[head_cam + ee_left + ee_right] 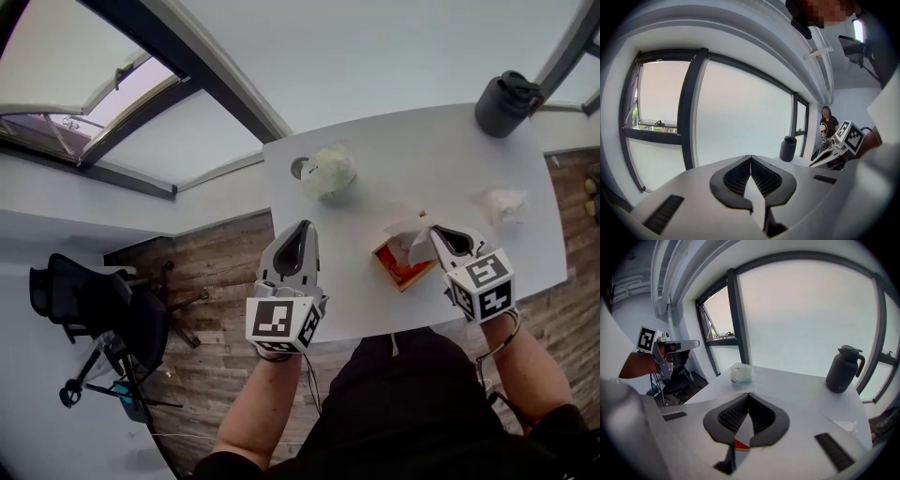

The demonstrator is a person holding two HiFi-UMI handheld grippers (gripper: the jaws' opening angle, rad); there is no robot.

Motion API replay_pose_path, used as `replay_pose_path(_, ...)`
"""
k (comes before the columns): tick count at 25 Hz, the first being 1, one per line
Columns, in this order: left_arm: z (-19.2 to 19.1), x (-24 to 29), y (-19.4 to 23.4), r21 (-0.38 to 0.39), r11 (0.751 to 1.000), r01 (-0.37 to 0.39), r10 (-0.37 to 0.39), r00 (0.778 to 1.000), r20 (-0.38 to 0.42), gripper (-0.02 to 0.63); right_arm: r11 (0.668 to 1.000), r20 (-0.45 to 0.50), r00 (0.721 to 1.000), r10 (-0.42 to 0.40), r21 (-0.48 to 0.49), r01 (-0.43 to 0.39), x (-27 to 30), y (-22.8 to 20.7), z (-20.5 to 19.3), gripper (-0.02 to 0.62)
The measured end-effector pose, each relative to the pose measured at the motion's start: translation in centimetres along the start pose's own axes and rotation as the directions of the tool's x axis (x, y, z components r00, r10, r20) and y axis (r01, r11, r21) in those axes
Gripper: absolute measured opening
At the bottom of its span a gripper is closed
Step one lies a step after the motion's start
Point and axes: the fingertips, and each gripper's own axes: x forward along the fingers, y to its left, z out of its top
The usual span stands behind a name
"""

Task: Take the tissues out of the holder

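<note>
Right tool (436,232): jaws closed, apparently pinching the top of the white paper tissue (411,242), which stands up out of the orange box-shaped holder (401,271) just below-left of the tip, mid white worktop (403,159). Left tool (302,231): closed, empty, well apart

Each handheld unit, the left gripper (302,228) and the right gripper (434,232), has a light grey moulded shell tapering to a point. The jaws carry black ribbed pads (764,178) set in a black teardrop-shaped surround. Black slotted grilles (833,451) are recessed in the shell. A white marker cube (284,322) with black square codes is fitted at the rear of each unit. A thin dark cable (494,349) loops at the right wrist. The black clothing (403,403) has sleeves that leave the forearms bare.
</note>
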Motion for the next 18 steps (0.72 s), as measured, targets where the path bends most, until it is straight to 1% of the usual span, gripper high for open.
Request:
replay_pose_path(10, 3.1, -1.4, -0.2, 0.032, 0.999, 0.001, -0.003, 0.999, 0.048, 0.006, 1.000, 0.078, 0.997, -0.023, -0.019, 0.025, -2.6, 0.3, 3.3, 0.006)
replay_pose_path(18, 5.7, -2.3, -0.2, 0.049, 0.999, -0.010, 0.006, 0.996, 0.085, 0.006, 0.999, 0.151, 0.988, -0.038, -0.023, 0.042, -4.4, -0.1, 6.4, 0.006)
